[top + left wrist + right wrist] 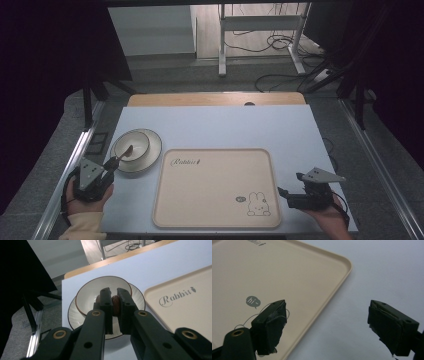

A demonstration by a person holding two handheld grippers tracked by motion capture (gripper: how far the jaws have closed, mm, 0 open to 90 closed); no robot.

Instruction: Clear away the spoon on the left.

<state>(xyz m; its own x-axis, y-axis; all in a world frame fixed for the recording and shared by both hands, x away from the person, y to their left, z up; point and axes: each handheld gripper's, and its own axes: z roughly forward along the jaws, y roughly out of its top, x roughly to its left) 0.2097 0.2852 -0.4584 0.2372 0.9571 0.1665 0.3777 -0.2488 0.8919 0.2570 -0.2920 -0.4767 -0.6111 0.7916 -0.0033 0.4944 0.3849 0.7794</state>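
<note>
At the near left of the table, the left gripper (113, 296) is clamped on a brown wooden spoon (115, 305), its jaws nearly together, with the spoon's end resting in the white bowl (131, 145) that sits on a ribbed plate (152, 152). The right gripper (327, 325) hangs at the near right with jaws wide apart and holding nothing, straddling the right edge of the beige rabbit tray (215, 185).
</note>
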